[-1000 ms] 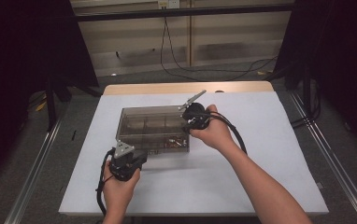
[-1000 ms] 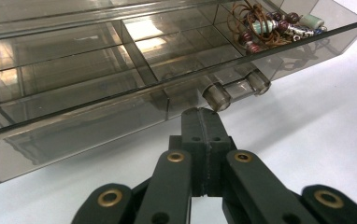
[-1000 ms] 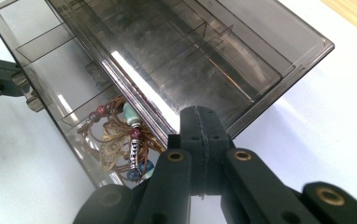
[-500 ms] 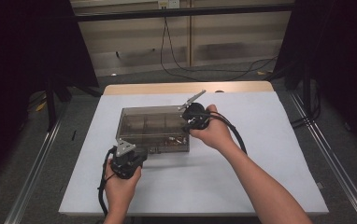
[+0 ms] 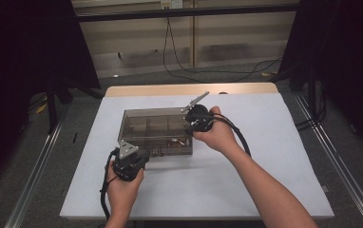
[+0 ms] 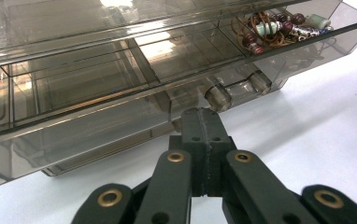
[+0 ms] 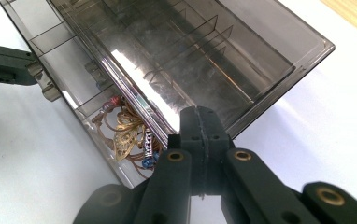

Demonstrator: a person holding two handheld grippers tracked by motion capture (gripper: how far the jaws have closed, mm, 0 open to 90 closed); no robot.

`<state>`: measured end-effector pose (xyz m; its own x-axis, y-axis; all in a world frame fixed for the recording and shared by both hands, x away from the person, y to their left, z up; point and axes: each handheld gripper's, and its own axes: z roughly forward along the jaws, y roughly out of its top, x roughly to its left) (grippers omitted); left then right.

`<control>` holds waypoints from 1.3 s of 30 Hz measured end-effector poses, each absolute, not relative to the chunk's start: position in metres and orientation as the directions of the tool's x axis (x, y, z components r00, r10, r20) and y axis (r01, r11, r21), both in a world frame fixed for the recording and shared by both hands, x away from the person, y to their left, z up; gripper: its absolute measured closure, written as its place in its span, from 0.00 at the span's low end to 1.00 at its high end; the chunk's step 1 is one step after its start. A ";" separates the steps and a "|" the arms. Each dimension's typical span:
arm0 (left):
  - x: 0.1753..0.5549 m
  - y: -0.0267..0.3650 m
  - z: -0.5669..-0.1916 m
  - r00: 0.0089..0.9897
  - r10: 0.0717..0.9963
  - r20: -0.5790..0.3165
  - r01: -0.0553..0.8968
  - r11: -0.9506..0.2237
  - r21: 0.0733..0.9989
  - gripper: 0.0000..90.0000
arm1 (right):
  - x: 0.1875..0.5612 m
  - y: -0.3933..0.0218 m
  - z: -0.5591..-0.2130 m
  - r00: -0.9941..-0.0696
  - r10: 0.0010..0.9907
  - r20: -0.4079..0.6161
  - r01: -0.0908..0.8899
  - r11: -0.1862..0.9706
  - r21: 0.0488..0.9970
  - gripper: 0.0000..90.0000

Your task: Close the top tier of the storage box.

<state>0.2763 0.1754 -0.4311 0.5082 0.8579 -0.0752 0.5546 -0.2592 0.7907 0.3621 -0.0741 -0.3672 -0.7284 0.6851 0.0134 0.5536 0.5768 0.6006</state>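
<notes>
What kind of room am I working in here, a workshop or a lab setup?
Likely a lab-style recording bay, not a workshop: a table under a white sheet, dark surroundings, loose cables on the floor by the back wall, and metal rails on the floor along both sides.

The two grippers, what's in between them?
The smoky clear box sits between the left gripper and the right gripper in the high view; beaded jewellery lies in its pulled-out drawer.

clear box (image 5: 156, 130) blocks table (image 5: 274, 142) centre, open white surface right and near
</notes>
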 end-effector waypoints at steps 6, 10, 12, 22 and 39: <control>0.278 0.174 -0.431 0.505 0.860 -0.070 0.553 -0.260 0.792 1.00 | 0.362 -0.074 -0.367 -0.727 0.687 0.016 0.557 0.576 0.599 1.00; 0.281 0.174 -0.432 0.507 0.859 -0.071 0.557 -0.264 0.787 1.00 | 0.362 -0.074 -0.367 -0.725 0.689 0.019 0.559 0.571 0.601 1.00; 0.281 0.173 -0.432 0.506 0.860 -0.069 0.558 -0.265 0.787 1.00 | 0.362 -0.074 -0.367 -0.728 0.685 0.016 0.555 0.576 0.601 1.00; 0.284 0.169 -0.434 0.509 0.858 -0.065 0.555 -0.269 0.787 1.00 | 0.362 -0.074 -0.367 -0.728 0.685 0.014 0.552 0.574 0.605 1.00; 0.286 0.168 -0.433 0.498 0.865 -0.061 0.551 -0.262 0.793 1.00 | 0.362 -0.074 -0.368 -0.735 0.678 -0.001 0.537 0.583 0.610 1.00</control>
